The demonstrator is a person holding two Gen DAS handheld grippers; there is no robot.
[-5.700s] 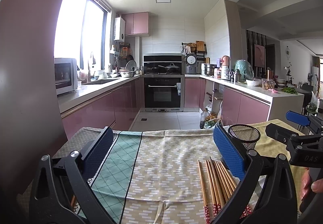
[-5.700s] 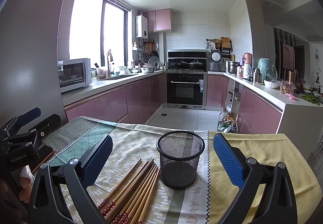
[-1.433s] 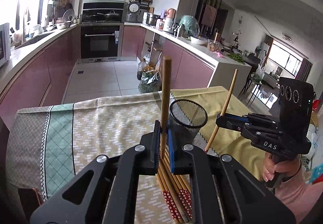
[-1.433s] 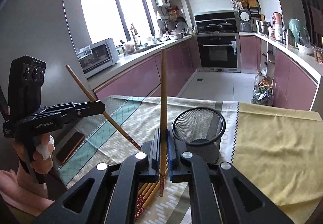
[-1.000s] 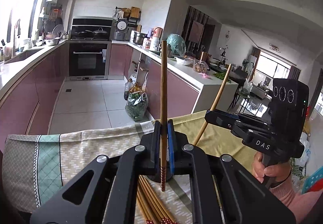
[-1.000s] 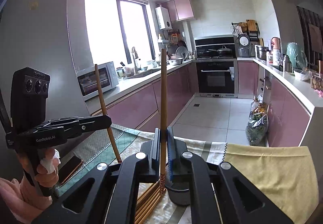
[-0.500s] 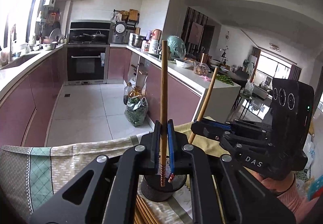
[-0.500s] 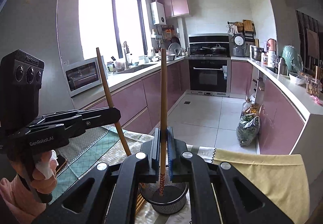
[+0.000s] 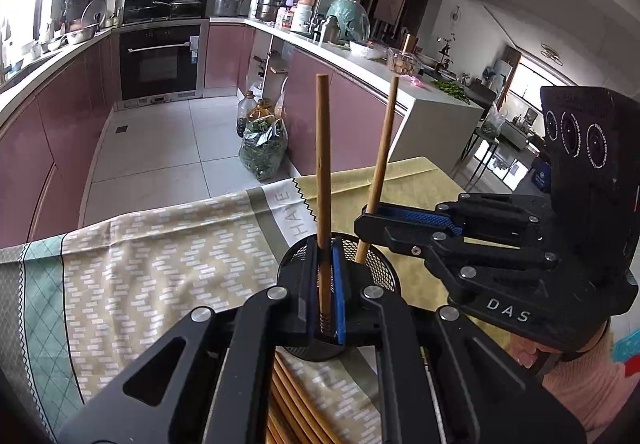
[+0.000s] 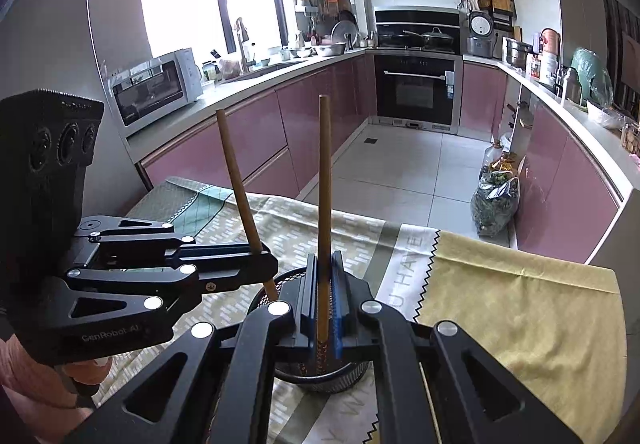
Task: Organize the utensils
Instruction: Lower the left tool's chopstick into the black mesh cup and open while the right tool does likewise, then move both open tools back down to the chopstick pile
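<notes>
My left gripper (image 9: 325, 284) is shut on a wooden chopstick (image 9: 322, 179), held upright with its patterned lower end inside the black mesh cup (image 9: 384, 272). My right gripper (image 10: 324, 300) is shut on a second chopstick (image 10: 324, 187), also upright with its tip in the mesh cup (image 10: 320, 376). Each gripper shows in the other's view: the right one (image 9: 370, 222) with its chopstick (image 9: 386, 135), the left one (image 10: 266, 264) with its chopstick (image 10: 236, 171). Several more chopsticks (image 9: 292, 404) lie on the cloth just before the cup.
The table carries a patterned tablecloth (image 9: 160, 264) with a yellow part (image 10: 520, 304) on the right. Beyond the far table edge lies the kitchen floor with a bag of greens (image 9: 262, 149), pink cabinets and an oven (image 10: 416, 87).
Both grippers have lowered their chopsticks over the mesh cup, so the tips now sit deeper in it. Both views tilted down toward the table. Both stay shut.
</notes>
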